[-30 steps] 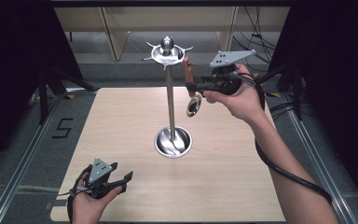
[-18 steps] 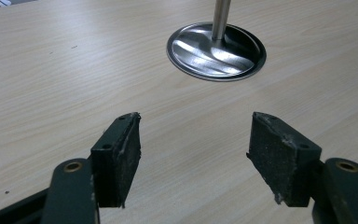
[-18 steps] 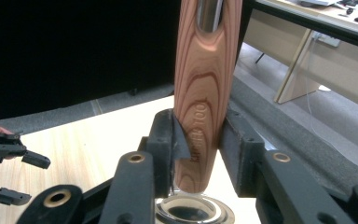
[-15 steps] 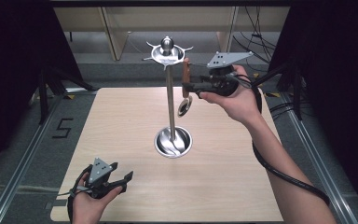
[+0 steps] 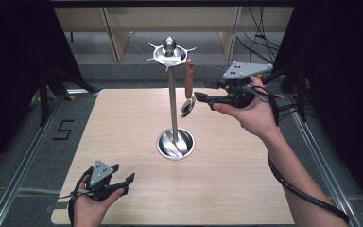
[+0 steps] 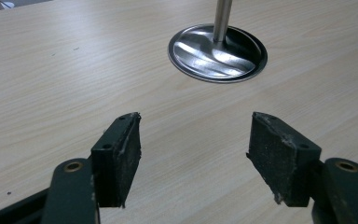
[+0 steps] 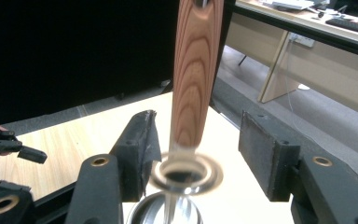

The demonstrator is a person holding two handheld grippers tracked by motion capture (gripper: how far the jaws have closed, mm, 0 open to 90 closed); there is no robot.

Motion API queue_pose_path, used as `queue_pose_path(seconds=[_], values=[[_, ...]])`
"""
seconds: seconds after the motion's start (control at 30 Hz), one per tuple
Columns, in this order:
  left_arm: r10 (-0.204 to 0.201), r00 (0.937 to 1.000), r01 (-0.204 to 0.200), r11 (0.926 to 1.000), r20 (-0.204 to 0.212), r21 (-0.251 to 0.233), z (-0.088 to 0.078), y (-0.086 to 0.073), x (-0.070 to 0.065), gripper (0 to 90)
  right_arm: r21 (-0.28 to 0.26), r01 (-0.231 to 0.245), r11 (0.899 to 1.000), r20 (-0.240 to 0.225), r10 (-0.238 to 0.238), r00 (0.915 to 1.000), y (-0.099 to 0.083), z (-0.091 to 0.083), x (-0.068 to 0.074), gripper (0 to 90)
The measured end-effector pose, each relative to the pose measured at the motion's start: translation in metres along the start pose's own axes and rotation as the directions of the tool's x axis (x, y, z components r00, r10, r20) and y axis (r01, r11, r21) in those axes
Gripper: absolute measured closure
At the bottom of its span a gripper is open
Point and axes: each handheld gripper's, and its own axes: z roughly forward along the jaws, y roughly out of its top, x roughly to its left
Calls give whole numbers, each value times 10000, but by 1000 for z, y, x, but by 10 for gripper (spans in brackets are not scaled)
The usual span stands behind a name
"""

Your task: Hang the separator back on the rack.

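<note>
The right gripper, at the upper right of the high view, had its jaws spread wide, having just been opening; in the right gripper view the wooden-handled utensil hung between the pads without visible contact. The left gripper, at the lower left of the high view, rested with its jaws apart and nothing between them, as the left gripper view confirmed.

The utensil hung upright from a hook of the metal stand, upper centre of the high view, just right of the pole. Its handle was reddish-brown wood with bold curved grain; at the lower end sat a small round metal ring, blurred in the right gripper view. The stand had a thin pole, a domed knob above a hooked crown, and a shiny dished base.

The table was pale wood-grain laminate. Dark curtains flanked it at both frame edges, with light wooden furniture at the top.
</note>
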Motion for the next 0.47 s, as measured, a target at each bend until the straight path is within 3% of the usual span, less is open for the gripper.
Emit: queue_pose_path(seconds=[0.1,0.17,0.2,0.3,0.43,0.47], values=[[-17,10000,17,10000,2,-38,0,0,1,336,0,-245,9997,66,245,9997,-10,-11,2,460],[-36,10000,36,10000,26,-87,0,0,0,337,7,-28,10000,164,28,9999,-17,-17,2,454],[-34,10000,34,9999,18,-112,0,0,0,336,133,-239,9996,203,236,9995,-23,-22,4,449],[-37,10000,37,9999,19,-103,0,0,0,336,457,-295,9985,363,278,9990,-47,-29,9,412],[-31,10000,31,9999,37,-113,-1,0,0,333,1007,-1185,9878,518,1137,9922,-112,-39,24,408],[-75,10000,75,9999,51,-120,0,0,0,332,1330,-1613,9779,494,1560,9865,-137,-44,29,411]])
